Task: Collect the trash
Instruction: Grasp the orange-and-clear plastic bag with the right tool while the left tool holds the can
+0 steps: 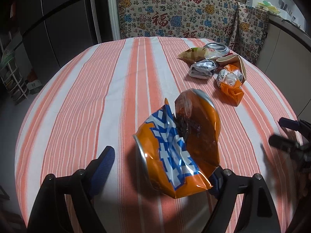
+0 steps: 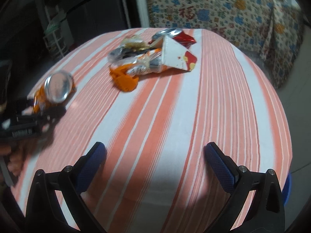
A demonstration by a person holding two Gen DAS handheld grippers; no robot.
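Observation:
A crushed orange and blue drink can (image 1: pixel 175 145) lies on the striped tablecloth (image 1: pixel 97 97) between the fingers of my left gripper (image 1: pixel 162 161). Its jaws stand wide: the left pad (image 1: pixel 105 157) is clear of the can, while the right finger is partly hidden behind it. The right wrist view shows the same can (image 2: pixel 56 89) at the far left with the left gripper (image 2: pixel 29 120) behind it. My right gripper (image 2: pixel 154 146) is open over bare cloth with nothing between its fingers. A pile of trash (image 2: pixel 151 58) lies further back: wrappers, a crushed paper cup, a flattened red can.
The trash pile (image 1: pixel 213 66) sits toward the table's far right. A patterned cloth (image 1: pixel 175 13) covers furniture behind the table. A dark fridge (image 1: pixel 58 19) and a wire rack (image 1: pixel 11 77) stand at the left. The right gripper (image 1: pixel 287 136) shows at the right edge.

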